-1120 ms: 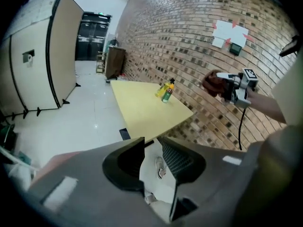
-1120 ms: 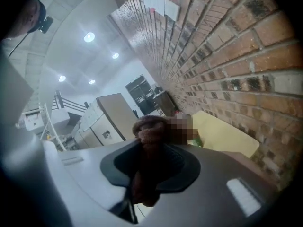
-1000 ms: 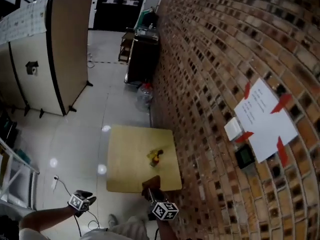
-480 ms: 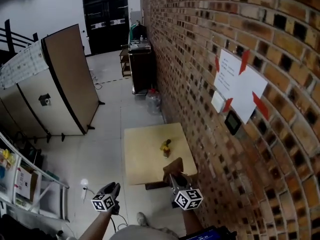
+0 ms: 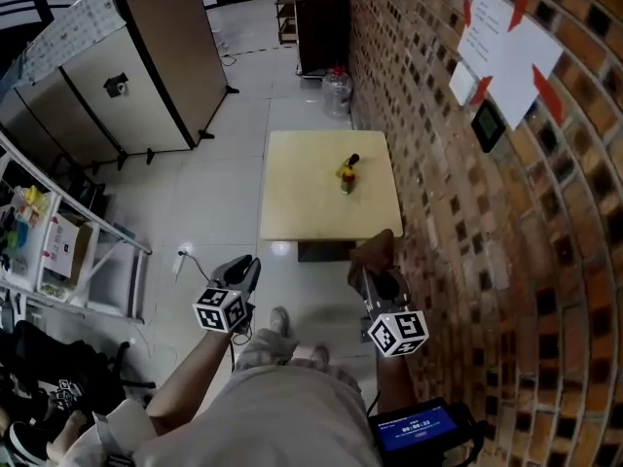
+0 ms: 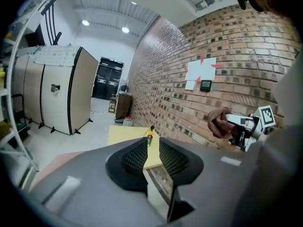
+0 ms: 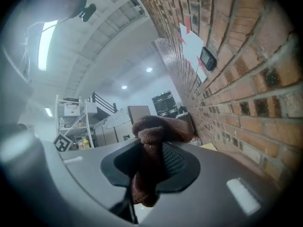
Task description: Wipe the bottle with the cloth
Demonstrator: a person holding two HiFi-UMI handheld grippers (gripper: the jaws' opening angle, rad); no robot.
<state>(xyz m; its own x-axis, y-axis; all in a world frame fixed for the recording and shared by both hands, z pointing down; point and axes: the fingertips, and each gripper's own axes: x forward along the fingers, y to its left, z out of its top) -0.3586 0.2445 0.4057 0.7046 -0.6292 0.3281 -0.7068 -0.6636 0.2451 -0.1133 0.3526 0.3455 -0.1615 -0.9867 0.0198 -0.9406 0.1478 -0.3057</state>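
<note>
**Desk:** What are the fingers doing?

**Photographer:** The right gripper's [image 7: 152, 151] fingers [image 7: 178, 162] are pinching a brown cloth [image 7: 154, 126], which is bunching above them and hanging below. The left gripper's [image 6: 151, 151] fingers [image 6: 134, 158] are closing to a sliver, with nothing between them.

**Desk:** And the bottle?

**Photographer:** The bottle [image 5: 347, 174] is standing upright well ahead of both pairs of fingers, out on the yellow surface [image 5: 297, 207]. Nothing is touching it.

**Desk:** So which step is this?

**Photographer:** I'm reading it as the approach: the cloth is in hand and the wiping is not yet begun. The next move is likely asking both grippers to travel forward. The left fingers would be needing to spread again to steady the bottle while the cloth comes against its side.

**Desk:** And the arms?

**Photographer:** Both forearms are reaching forward from the body and carrying the grippers low over the floor [image 5: 195, 212], short of the surface's near edge. The right one is running close along the brick wall [image 5: 467, 222].
</note>
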